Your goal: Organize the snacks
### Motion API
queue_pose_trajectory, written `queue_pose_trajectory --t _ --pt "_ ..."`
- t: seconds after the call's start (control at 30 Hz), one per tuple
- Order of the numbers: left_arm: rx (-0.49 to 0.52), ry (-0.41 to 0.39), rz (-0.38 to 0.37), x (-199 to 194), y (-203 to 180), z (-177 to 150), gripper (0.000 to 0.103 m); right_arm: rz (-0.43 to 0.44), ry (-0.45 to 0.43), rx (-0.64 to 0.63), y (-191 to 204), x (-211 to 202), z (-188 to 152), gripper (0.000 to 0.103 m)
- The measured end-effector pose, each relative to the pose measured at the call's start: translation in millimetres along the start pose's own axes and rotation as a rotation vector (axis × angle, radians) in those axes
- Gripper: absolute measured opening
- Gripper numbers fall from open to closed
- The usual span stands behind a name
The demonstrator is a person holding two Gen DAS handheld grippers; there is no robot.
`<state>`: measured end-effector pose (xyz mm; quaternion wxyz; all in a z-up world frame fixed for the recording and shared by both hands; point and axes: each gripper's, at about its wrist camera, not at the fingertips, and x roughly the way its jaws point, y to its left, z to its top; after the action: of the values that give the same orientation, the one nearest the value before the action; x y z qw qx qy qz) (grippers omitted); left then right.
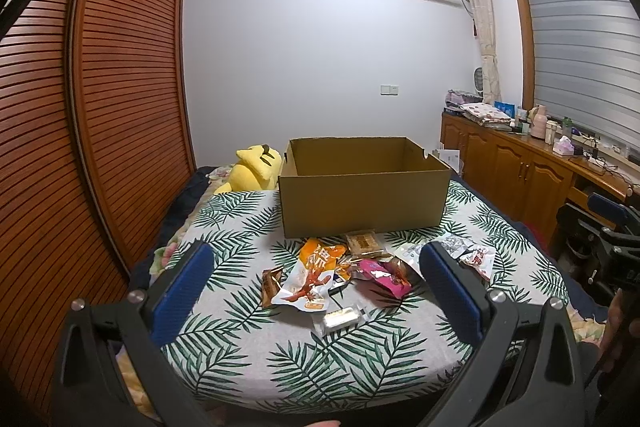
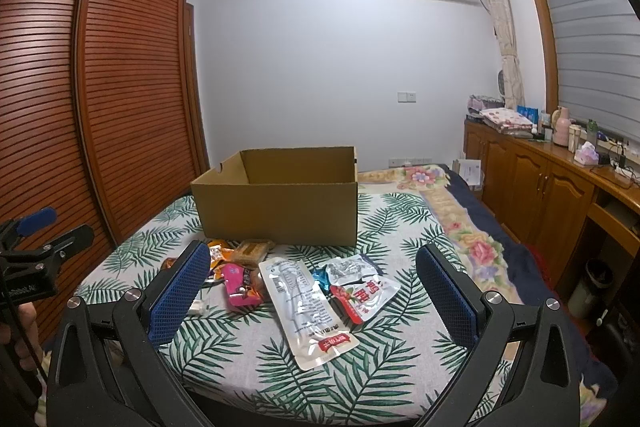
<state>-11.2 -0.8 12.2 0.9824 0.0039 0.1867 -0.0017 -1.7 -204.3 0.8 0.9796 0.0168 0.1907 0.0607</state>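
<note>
An open cardboard box (image 1: 362,201) stands on the leaf-print cover, also in the right wrist view (image 2: 280,211). A pile of snack packets lies in front of it: an orange-and-white pouch (image 1: 310,277), a pink packet (image 1: 386,277), a brown biscuit pack (image 1: 362,243), a small clear-wrapped bar (image 1: 340,317). The right wrist view shows a long white pouch (image 2: 304,307), a red-and-white packet (image 2: 366,293) and the pink packet (image 2: 238,285). My left gripper (image 1: 316,291) is open and empty, just short of the pile. My right gripper (image 2: 312,291) is open and empty, above the white pouch.
A yellow plush toy (image 1: 254,169) lies left of the box. A slatted wooden wardrobe (image 1: 120,87) stands on the left. A wooden sideboard (image 2: 560,179) with clutter runs along the right. A floral quilt (image 2: 472,227) covers the bed's right side.
</note>
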Motion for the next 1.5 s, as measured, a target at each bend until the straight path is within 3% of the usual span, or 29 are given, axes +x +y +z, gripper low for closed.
queue_pose_trajectory --t 0.4,0.67,1.07,1.23,1.5 --pt "0.000 0.049 -0.024 17.0 -0.8 -13.9 0.103 -0.002 0.024 -0.005 -2.1 6.1 -7.5 0.103" --pt "0.003 0.141 -0.042 54.2 3.1 -31.7 0.103 0.036 0.108 -0.025 -5.3 36.9 -22.8 0.103" --pt "0.009 0.219 -0.092 96.6 9.6 -41.0 0.103 0.092 0.203 -0.118 2.2 77.9 -38.0 0.103" --pt "-0.006 0.257 -0.145 118.1 16.9 -42.8 0.102 0.131 0.275 -0.147 1.5 101.5 -46.7 0.097" --pt "-0.045 0.330 -0.192 151.4 33.3 -47.2 0.102 0.228 0.441 -0.185 0.3 149.8 -58.7 0.069"
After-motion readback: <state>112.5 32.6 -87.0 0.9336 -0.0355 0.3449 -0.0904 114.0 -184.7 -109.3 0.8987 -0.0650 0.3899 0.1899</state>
